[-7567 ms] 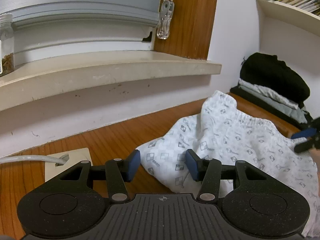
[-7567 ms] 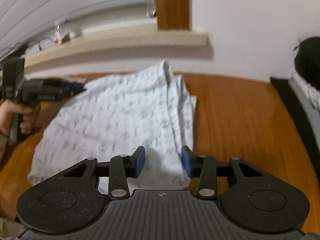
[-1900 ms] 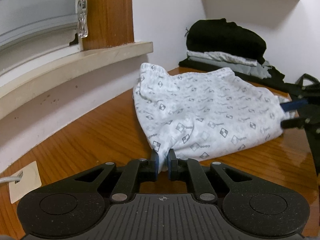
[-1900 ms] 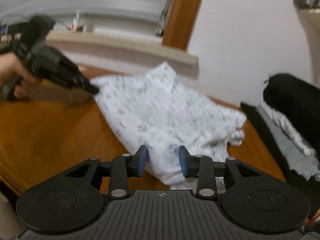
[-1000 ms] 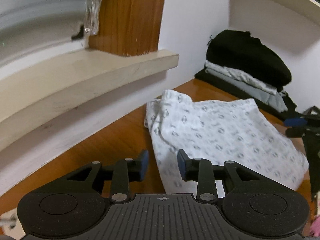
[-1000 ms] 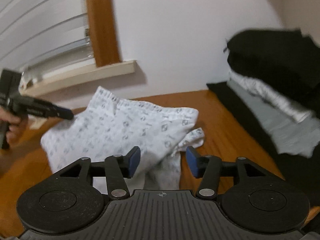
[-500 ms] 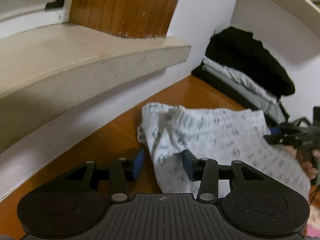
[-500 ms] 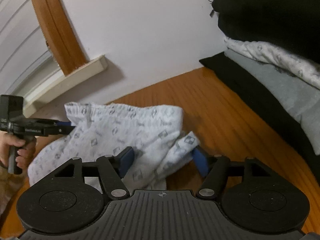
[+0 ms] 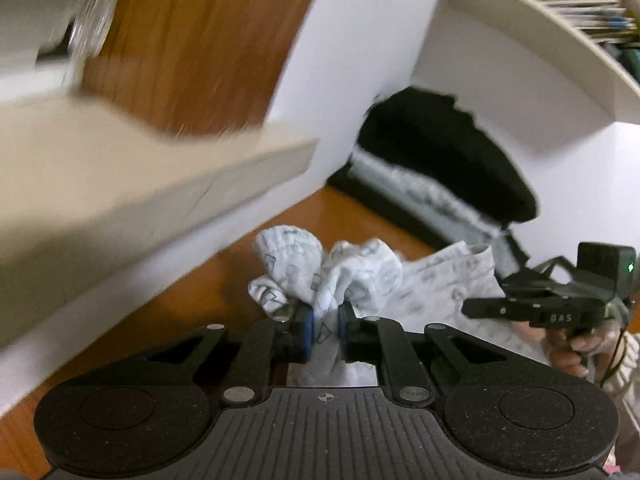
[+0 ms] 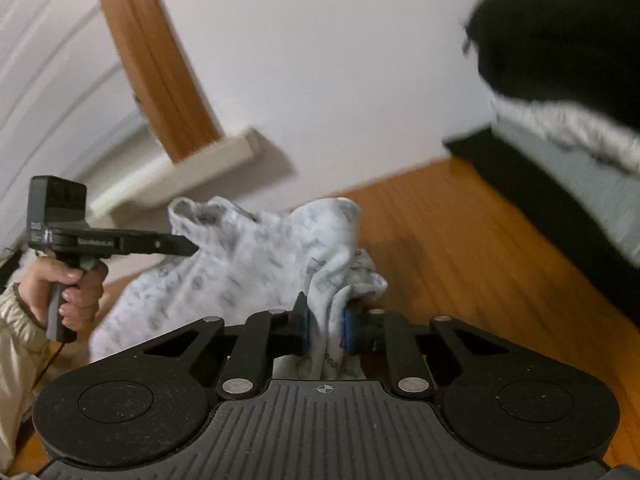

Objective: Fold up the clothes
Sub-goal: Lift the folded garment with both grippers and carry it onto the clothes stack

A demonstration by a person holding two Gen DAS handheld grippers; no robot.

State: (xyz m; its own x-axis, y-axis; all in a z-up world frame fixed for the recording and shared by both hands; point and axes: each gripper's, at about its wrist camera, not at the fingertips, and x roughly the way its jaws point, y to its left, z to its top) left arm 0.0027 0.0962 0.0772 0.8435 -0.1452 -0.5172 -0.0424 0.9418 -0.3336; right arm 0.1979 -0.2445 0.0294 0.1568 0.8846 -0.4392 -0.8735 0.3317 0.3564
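Left wrist view: left gripper (image 9: 323,326) clamped on a bunched corner of the white patterned garment (image 9: 432,280), where half a second before had stood open around it above the wooden table (image 9: 192,312). Right wrist view: right gripper (image 10: 325,330) likewise pinched onto the cloth, open before; garment now gathered and raised between both, near the stack of clothes (image 10: 560,120).

Motion blur smears the folded pile (image 10: 560,128) and windowsill (image 9: 120,168)

White wall (image 10: 340,80), wooden window frame (image 9: 192,40), pale sill (image 9: 120,184), perhaps a bookshelf (image 9: 540,40) above.
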